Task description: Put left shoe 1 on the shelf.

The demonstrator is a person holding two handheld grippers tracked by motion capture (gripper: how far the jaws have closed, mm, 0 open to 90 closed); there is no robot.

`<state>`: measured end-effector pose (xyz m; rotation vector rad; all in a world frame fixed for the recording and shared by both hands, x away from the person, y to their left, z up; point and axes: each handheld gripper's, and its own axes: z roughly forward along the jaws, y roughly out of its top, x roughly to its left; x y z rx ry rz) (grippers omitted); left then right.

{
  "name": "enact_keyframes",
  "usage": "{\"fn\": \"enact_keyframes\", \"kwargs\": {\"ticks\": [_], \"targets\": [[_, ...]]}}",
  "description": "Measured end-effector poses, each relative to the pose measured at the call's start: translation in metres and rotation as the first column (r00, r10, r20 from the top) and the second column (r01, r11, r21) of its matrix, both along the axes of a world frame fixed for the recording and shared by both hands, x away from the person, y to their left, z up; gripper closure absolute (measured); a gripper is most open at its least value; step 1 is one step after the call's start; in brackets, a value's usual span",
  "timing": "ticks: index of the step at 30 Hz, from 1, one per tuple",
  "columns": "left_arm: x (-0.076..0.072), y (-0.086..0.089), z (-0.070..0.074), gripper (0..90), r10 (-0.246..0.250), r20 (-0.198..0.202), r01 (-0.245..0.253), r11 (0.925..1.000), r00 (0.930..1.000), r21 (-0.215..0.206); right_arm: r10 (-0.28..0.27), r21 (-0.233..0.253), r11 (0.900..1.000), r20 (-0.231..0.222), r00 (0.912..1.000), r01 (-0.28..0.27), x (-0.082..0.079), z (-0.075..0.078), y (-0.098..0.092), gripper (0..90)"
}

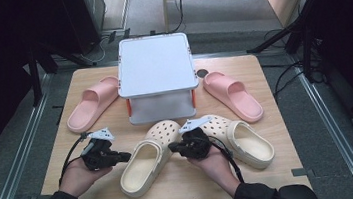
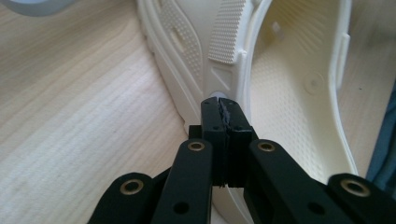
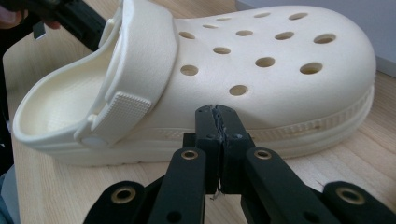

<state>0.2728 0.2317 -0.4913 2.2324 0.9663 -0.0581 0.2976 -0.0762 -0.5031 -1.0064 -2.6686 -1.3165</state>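
A pale wooden table [image 1: 264,94] is filling the middle of the high view, standing on grey flooring with dark stands rising at both upper corners. A white box-shaped stand [image 1: 157,76] is sitting at the upper centre of the table. A pink slide [image 1: 93,103] is lying to its left, and a second pink slide [image 1: 232,95] is lying to its right.

Below the stand, in the lower centre of the frame, a cream clog [image 1: 148,158] is resting on its sole, toe pointing up and to the right. Another cream clog [image 1: 242,140] is lying just beside it toward the lower right.

The left gripper [image 1: 122,157], held in a hand [image 1: 77,177] at the lower left, is pointing at the first clog from the left; in the left gripper view its jaws are pressed together with their tips right at the clog's side [image 2: 187,60], near the strap rivet. The right gripper [image 1: 172,146], held in a hand [image 1: 217,164], is pointing at the same clog from the right; in the right gripper view its jaws are closed on nothing, their tips just in front of the clog's side wall [image 3: 261,74].
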Motion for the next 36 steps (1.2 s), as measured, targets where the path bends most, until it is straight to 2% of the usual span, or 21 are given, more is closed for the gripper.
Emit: {"fn": "enact_keyframes", "kwargs": {"ticks": [3, 12, 16, 18, 23, 26, 30, 32, 33, 36], "targets": [[-0.004, -0.001, 0.001, 89.6, -0.004, -0.003, 0.004, 0.9994, 1.0000, -0.035, -0.002, -0.003, 1.000, 0.001, 1.0000, 0.002, 0.003, 0.001, 0.001, 89.0], [-0.014, -0.008, 0.000, 89.6, 0.005, -0.008, -0.005, 0.9990, 1.0000, -0.044, -0.010, -0.012, 1.000, 0.010, 0.9999, 0.010, 0.011, 0.001, 0.004, 89.2], [-0.017, -0.012, 0.000, 89.6, -0.007, -0.009, 0.007, 0.9989, 0.9999, -0.046, -0.007, -0.028, 1.000, 0.014, 0.9999, 0.007, 0.014, 0.003, 0.006, 90.0], [-0.019, -0.016, 0.000, 89.6, -0.016, -0.013, 0.015, 0.9985, 0.9998, -0.052, -0.016, -0.026, 1.000, 0.004, 0.9999, 0.016, 0.017, 0.003, 0.006, 90.0], [-0.025, -0.033, 0.000, 89.5, -0.033, 0.012, 0.034, 0.9988, 0.9994, -0.035, -0.038, -0.020, 0.999, -0.001, 0.9993, 0.038, 0.022, 0.003, 0.004, 90.0], [-0.024, -0.037, -0.001, 88.5, -0.041, 0.003, 0.041, 0.9982, 0.9992, -0.044, -0.054, -0.017, 0.998, -0.007, 0.9985, 0.054, 0.025, 0.003, 0.003, 90.0], [-0.020, -0.029, 0.004, 83.1, -0.007, -0.004, 0.006, 0.9968, 1.0000, -0.080, -0.049, -0.007, 0.999, -0.009, 0.9987, 0.049, 0.029, 0.009, -0.001, 87.0], [-0.017, -0.024, 0.008, 80.0, 0.014, -0.005, -0.014, 0.9944, 0.9999, -0.104, -0.056, 0.011, 0.998, 0.008, 0.9984, 0.056, 0.028, 0.016, -0.004, 84.8], [-0.015, -0.022, 0.011, 76.9, 0.027, -0.005, -0.027, 0.9947, 0.9996, -0.099, -0.057, 0.019, 0.998, 0.014, 0.9983, 0.057, 0.027, 0.020, -0.006, 83.0], [-0.008, -0.017, 0.020, 76.0, 0.054, 0.015, -0.052, 0.9936, 0.9985, -0.100, -0.064, 0.045, 0.997, 0.010, 0.9979, 0.064, 0.022, 0.029, -0.010, 76.6]]}}
